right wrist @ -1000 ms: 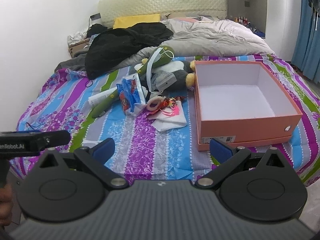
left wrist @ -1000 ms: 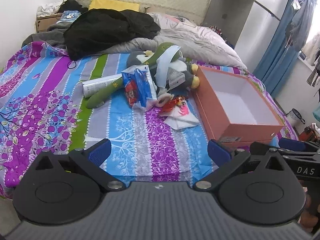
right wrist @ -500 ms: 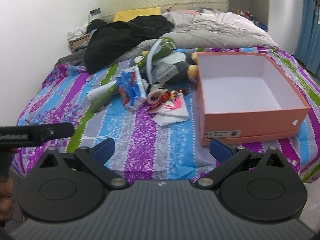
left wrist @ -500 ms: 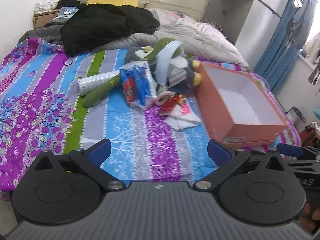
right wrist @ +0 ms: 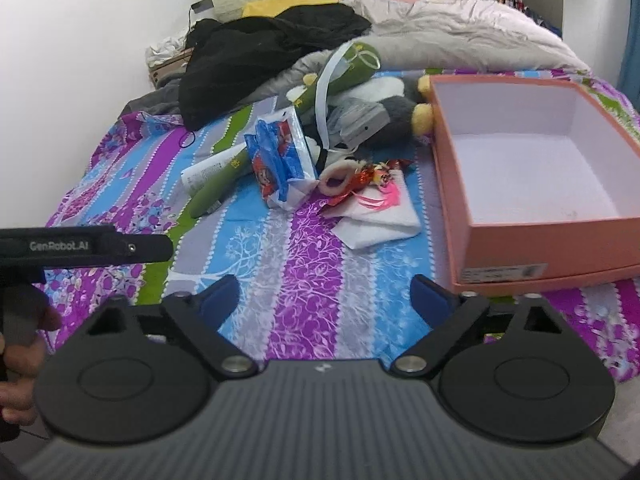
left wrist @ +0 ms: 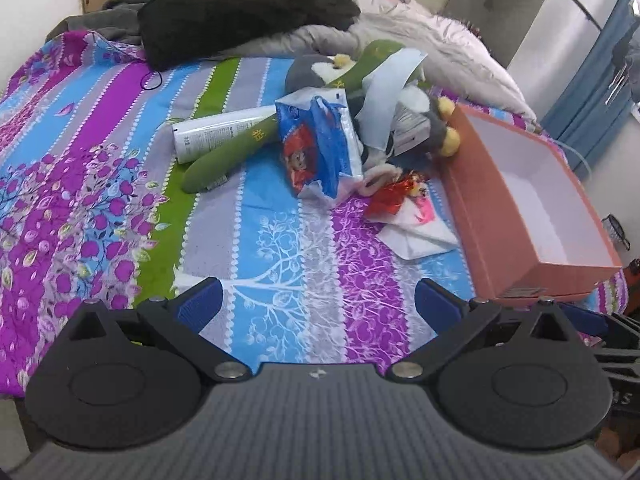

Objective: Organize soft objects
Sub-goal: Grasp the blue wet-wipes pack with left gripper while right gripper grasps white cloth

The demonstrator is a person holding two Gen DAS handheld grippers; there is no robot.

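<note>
- Soft toys (right wrist: 360, 92) lie heaped beside empty orange box (right wrist: 532, 216), tangled with plastic bag (right wrist: 280, 160); grabbing one could drag others.
- Left gripper (left wrist: 316, 304) spread wide, empty.
- Right gripper (right wrist: 324, 300) spread, empty, jaws just narrowing.

The left gripper (left wrist: 316, 304) points forward and down with its blue-padded jaws spread wide and nothing between them. The right gripper (right wrist: 324, 296) tilts down likewise; its jaws have just been closing a little, yet stand apart and empty. A hand (right wrist: 16, 364) grips the left gripper's handle.
</note>
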